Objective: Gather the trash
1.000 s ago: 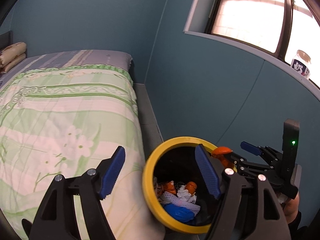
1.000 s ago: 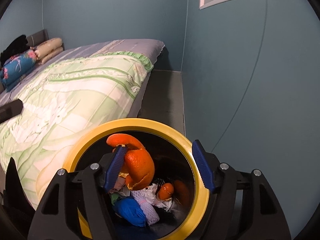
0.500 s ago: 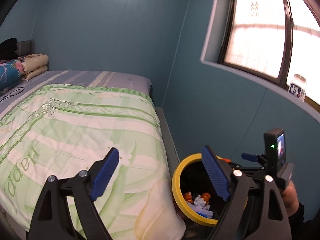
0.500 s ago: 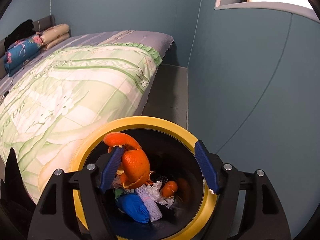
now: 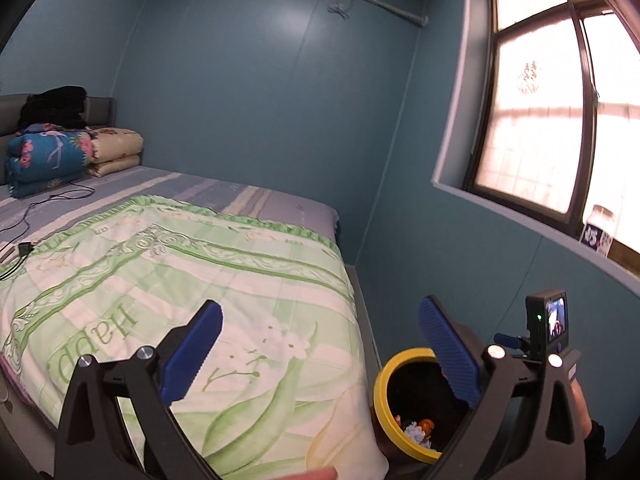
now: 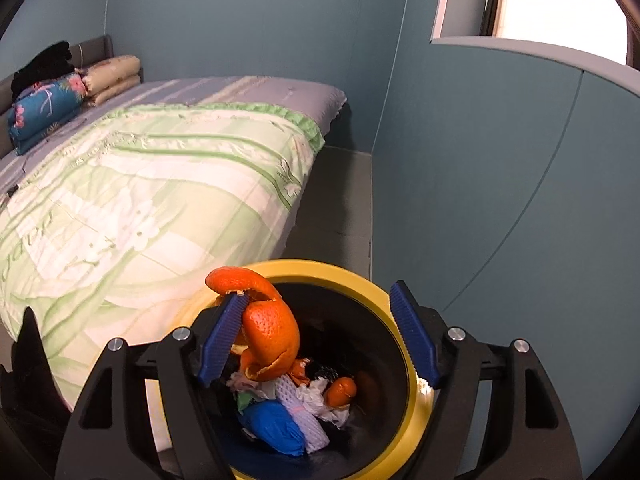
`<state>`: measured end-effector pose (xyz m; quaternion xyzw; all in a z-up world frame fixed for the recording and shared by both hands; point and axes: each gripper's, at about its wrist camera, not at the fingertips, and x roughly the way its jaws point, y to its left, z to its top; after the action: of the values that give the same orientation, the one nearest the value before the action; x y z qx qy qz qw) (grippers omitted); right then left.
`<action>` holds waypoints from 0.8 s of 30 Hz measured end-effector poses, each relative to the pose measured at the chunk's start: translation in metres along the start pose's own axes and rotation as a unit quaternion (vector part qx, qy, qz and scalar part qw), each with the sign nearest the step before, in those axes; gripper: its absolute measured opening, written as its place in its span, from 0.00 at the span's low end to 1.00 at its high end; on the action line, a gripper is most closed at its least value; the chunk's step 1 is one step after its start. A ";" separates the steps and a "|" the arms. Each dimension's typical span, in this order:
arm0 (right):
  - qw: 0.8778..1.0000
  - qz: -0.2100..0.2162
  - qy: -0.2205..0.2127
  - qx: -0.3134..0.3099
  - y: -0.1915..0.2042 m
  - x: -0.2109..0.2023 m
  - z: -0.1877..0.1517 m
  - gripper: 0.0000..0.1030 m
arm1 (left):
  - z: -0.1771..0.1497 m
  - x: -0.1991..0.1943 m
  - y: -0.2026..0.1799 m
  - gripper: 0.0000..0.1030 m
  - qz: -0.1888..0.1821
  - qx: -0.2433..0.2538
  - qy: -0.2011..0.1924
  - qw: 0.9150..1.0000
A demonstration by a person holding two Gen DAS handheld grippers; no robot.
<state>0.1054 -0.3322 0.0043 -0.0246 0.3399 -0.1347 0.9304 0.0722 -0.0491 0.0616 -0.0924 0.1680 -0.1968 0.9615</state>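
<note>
Peel (image 6: 272,340) clings to one pad of the right gripper (image 6: 316,336), jaws apart, over the bin (image 6: 416,360): light, limp, sticky. Left gripper (image 5: 320,356) opening, empty.

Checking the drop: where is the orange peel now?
Right wrist view: the orange peel clings to the right gripper's left-hand finger, above the yellow-rimmed bin.

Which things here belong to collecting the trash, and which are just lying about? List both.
Belongs to the job:
- yellow-rimmed bin
- orange peel clinging to one finger of the open right gripper above the bin
- trash in the bin

Just lying about:
- green quilt
- folded bedding
- cable
- jar on the windowsill
</note>
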 end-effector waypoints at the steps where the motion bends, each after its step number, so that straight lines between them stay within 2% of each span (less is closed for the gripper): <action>1: 1.000 0.004 -0.009 0.000 0.002 -0.005 0.002 0.68 | 0.001 -0.006 0.002 0.92 0.002 -0.002 -0.007 1.000; 12: 0.993 0.061 -0.101 -0.002 0.026 -0.054 0.016 0.68 | 0.007 -0.052 0.006 0.92 0.029 0.011 -0.057 0.998; 24: 0.969 0.152 -0.191 -0.029 0.075 -0.103 0.026 0.68 | 0.009 -0.078 0.009 0.92 0.047 0.013 -0.079 0.996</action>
<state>0.0643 -0.2334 0.0779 -0.0245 0.1593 0.0252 0.9866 0.0111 -0.0080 0.0902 -0.0875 0.0932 -0.1458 0.9810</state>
